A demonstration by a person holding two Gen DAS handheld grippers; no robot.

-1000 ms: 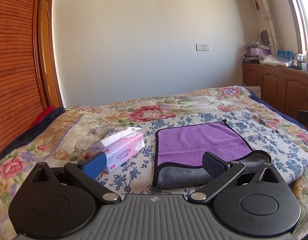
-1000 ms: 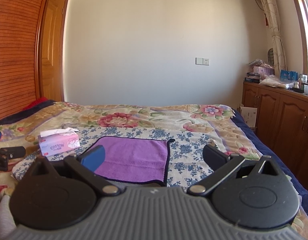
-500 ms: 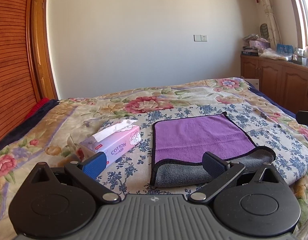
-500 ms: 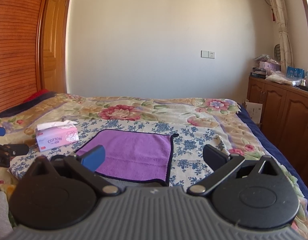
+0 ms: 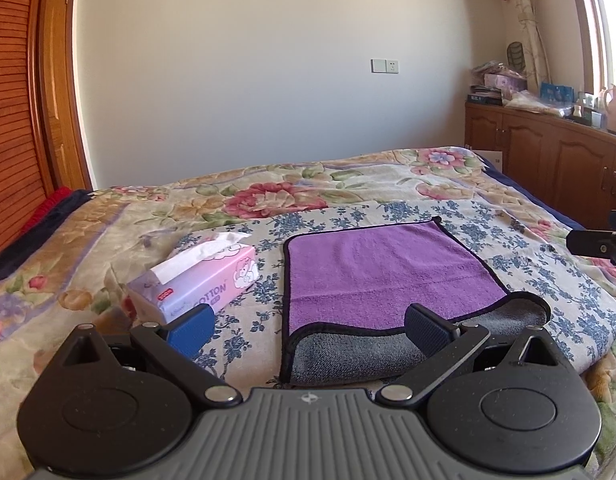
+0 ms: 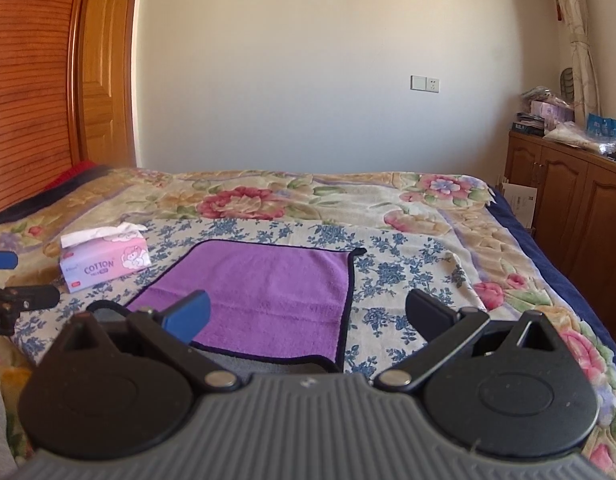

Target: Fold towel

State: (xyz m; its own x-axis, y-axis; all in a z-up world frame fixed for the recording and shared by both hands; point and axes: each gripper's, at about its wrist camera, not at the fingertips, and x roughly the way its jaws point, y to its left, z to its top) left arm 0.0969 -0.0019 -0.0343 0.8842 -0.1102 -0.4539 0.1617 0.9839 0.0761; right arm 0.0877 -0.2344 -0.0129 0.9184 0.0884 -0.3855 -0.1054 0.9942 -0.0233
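A purple towel (image 5: 388,272) with a dark border lies flat on the bed (image 5: 348,184), on the blue-flowered cloth (image 5: 520,240) spread over the big-blossom quilt. Its near edge is turned over so the grey underside (image 5: 348,354) shows as a band along the front, and at the near right corner this grey layer bulges up in a soft loop.

The left gripper (image 5: 305,324) hangs over the towel's near edge, its jaws spread wide and holding nothing — the blue-padded finger sits in front of the tissue box (image 5: 203,276), the dark one over the grey band. The box, pink and marked COTTON, stands just beside the towel's left edge with a white tissue poking out of its top.

The right gripper (image 6: 308,312) hovers over the towel's right near part, jaws likewise spread and empty; its blue pad is above the purple face, its dark pad above the flowered cloth to the right of the towel. In that view the left gripper's fingertips show at the far left edge.

A wooden cabinet (image 6: 568,200) with clutter on top runs along the right wall — a wooden door (image 6: 103,60) stands at the left.
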